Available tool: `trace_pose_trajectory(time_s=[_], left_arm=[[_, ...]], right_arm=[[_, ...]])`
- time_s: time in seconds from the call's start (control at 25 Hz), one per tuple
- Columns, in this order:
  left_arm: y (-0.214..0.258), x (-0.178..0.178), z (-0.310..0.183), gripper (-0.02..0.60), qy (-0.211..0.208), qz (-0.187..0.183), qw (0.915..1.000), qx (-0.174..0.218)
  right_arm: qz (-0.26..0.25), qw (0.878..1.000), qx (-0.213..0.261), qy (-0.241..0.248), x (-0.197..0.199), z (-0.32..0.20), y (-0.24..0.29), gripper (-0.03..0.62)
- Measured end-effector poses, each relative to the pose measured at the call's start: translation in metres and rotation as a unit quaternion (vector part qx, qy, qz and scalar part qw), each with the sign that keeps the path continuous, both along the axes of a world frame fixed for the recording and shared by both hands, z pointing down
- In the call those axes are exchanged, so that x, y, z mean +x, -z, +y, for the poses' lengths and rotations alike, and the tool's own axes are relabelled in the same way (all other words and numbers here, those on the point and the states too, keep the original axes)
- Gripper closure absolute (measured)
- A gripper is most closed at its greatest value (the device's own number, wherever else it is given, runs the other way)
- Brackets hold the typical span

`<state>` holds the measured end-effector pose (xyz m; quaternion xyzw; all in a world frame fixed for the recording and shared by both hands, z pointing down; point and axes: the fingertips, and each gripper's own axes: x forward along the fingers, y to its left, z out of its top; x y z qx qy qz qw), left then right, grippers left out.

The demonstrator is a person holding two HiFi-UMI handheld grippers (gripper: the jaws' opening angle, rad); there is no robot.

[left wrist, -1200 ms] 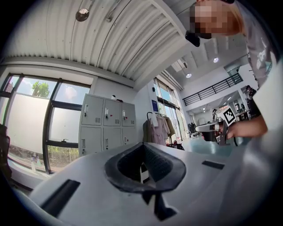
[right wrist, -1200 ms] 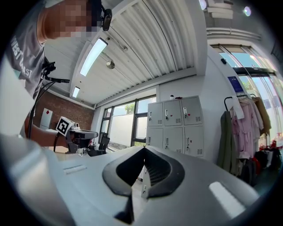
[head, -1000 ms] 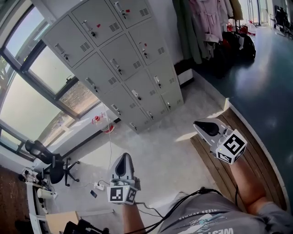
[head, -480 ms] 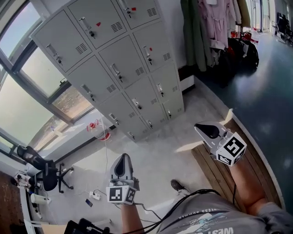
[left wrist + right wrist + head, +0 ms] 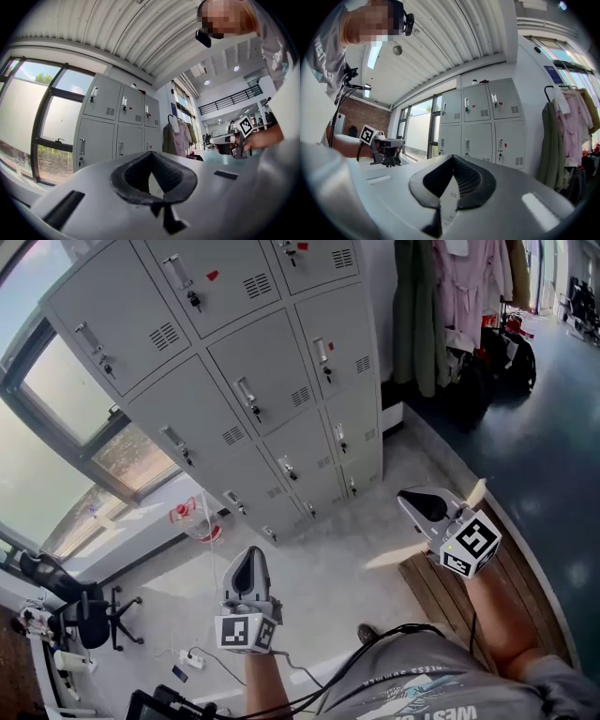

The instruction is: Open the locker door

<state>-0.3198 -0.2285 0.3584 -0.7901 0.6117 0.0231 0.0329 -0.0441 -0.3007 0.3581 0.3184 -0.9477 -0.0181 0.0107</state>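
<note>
- The left gripper (image 5: 250,563), a pale grey two-jaw tool with a marker cube, is held low in front of the person. Its dark ribbed fingers (image 5: 164,171) are pressed together with nothing between them.
- The right gripper (image 5: 413,499) of the same make is over the edge of the brown slatted wooden platform (image 5: 441,592). Its jaws are likewise closed and empty.
- Pale concrete floor (image 5: 309,549) lies between both grippers and the task's thing, the bank of grey metal lockers (image 5: 272,427). The bank stands against the wall between the large window (image 5: 52,390) and the rack of hanging clothes (image 5: 441,296), well apart from both grippers.
- Judged step: the approach. Every door looks closed and no handle is touched.
- The next move likely calls for closing that gap, spreading one gripper's jaws and setting them round a door's small upright handle (image 5: 246,390). Which door is meant I cannot tell.
- Only the head view shows the floor gap and the lowest row of doors.
- Only the gripper views show the pads meeting, the ribbed ceiling, and each gripper's partner held level beside it.
</note>
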Motion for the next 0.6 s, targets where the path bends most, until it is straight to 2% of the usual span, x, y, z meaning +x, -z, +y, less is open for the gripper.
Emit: trace_pose_trajectory(time_s=[0.24, 0.6], left_arm=[[-0.013, -0.016, -0.057, 0.575, -0.016, 0.007, 0.9998, -0.013], [-0.036, -0.028, -0.144, 0.575, -0.02, 0.011, 0.9997, 0.001]], right_arm=[[0.006, 1.0, -0.015, -0.007, -0.024, -0.057, -0.012, 0.599], [0.012, 1.0, -0.02, 0.002, -0.055, -0.154, -0.052, 0.599]])
